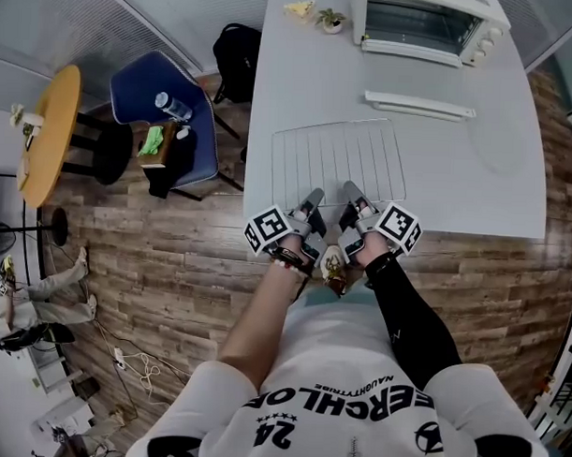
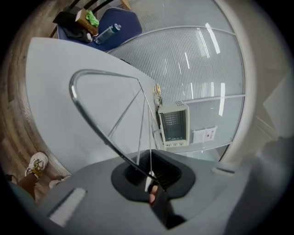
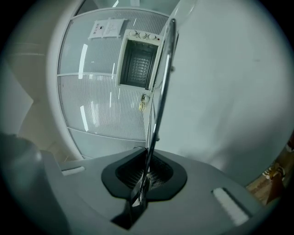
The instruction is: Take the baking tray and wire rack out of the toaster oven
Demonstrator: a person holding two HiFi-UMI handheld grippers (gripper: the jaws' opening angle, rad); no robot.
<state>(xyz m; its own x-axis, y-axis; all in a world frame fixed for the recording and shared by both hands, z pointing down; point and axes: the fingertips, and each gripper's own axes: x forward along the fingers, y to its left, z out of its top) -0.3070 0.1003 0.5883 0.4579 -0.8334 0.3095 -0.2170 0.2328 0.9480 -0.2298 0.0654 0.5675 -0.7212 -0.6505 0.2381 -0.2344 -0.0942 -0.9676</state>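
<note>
Left claw [image 1: 313,198] and right claw [image 1: 349,192] are both clamped tight on the wire rack [image 1: 335,159], at the pale grey worktop's [image 1: 485,174] near edge. Toaster oven [image 1: 419,26] is at the far end, wood floor [image 1: 154,265] all around.

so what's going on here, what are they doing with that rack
A person holds the wire rack by its near edge, left tongs and right tongs both clamped on it, over the white table. The toaster oven stands at the far end, door open. What looks like the baking tray already lies in front of it.
</note>
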